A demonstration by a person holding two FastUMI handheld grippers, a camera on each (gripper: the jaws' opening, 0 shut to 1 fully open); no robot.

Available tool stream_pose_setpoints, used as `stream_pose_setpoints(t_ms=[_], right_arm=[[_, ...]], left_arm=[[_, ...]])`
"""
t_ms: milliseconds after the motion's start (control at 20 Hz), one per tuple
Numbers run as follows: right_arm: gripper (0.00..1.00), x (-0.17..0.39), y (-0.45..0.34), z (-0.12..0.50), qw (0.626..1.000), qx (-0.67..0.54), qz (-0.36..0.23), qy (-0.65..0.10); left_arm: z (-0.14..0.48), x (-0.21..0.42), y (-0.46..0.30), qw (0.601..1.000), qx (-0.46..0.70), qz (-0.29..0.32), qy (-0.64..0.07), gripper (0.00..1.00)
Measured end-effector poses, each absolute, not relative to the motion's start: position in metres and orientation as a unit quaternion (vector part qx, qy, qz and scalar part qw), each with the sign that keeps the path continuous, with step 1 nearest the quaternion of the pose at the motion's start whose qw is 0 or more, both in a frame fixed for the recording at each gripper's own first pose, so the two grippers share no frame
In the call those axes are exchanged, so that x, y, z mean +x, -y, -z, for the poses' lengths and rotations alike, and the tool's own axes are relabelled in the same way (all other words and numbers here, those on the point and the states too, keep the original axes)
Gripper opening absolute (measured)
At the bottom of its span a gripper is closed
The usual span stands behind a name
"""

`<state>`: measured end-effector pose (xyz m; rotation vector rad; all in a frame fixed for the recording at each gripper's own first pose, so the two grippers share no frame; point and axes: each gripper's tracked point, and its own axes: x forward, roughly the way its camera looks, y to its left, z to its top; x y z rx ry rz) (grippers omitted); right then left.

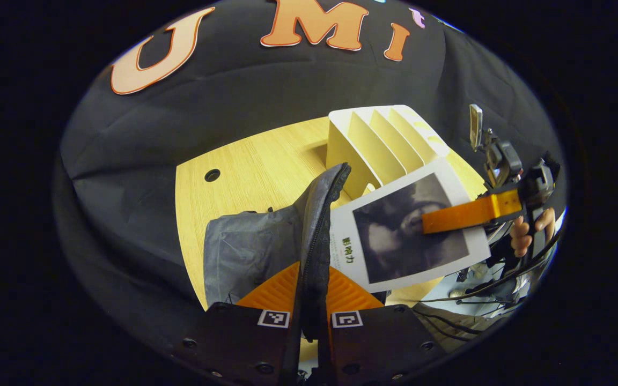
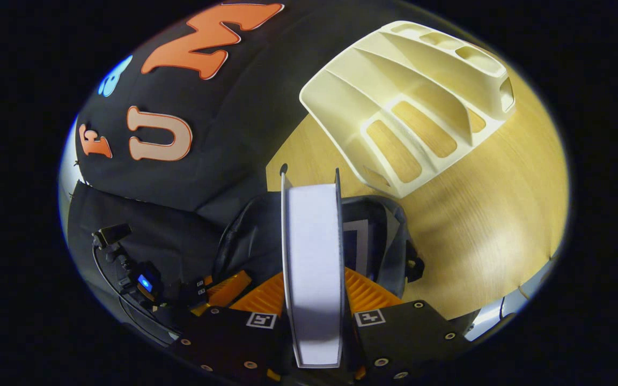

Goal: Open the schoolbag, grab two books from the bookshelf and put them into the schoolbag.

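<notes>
In the left gripper view, the left tool (image 1: pixel 313 300) sat at six o'clock, its two fingers clamped together on the zippered rim of the schoolbag (image 1: pixel 255 246), which rose between them toward twelve o'clock. The grey bag stood on the wooden tabletop (image 1: pixel 255 161), its body spreading toward nine o'clock of the held rim. At one o'clock from the bag stood the cream bookshelf (image 1: pixel 381 142), its slanted dividers bare. Just at three o'clock of the rim hung a book (image 1: pixel 411 230) with a dark picture on a white cover, gripped at its far edge by the right tool (image 1: pixel 432 222), with a hand (image 1: pixel 529 230) behind it at the three o'clock edge.

In the right gripper view, the right tool (image 2: pixel 314 313) was closed on that book (image 2: pixel 313 268), both fingers pressing its covers, the page edge facing the camera and running up toward twelve o'clock. Behind the book lay the schoolbag's (image 2: pixel 381 236) dark open mouth, where another book seemed to rest, though I could not tell for sure. The bookshelf (image 2: pixel 411 102) stood at one o'clock, well apart on the tabletop (image 2: pixel 491 214). The left tool (image 2: pixel 223 287) showed at eight o'clock, beside the bag.
</notes>
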<state>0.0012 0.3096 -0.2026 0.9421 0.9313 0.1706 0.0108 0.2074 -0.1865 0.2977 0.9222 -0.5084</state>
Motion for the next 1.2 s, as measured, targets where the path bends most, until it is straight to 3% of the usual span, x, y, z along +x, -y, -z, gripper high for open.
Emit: stream_pose_setpoints(t_ms=[1200], right_arm=[[0.37, 0.044, -0.392, 0.270, 0.731, 0.537, -0.168, -0.385]], left_arm=[[0.159, -0.007, -0.156, 0.846, 0.147, 0.320, -0.400, 0.14]])
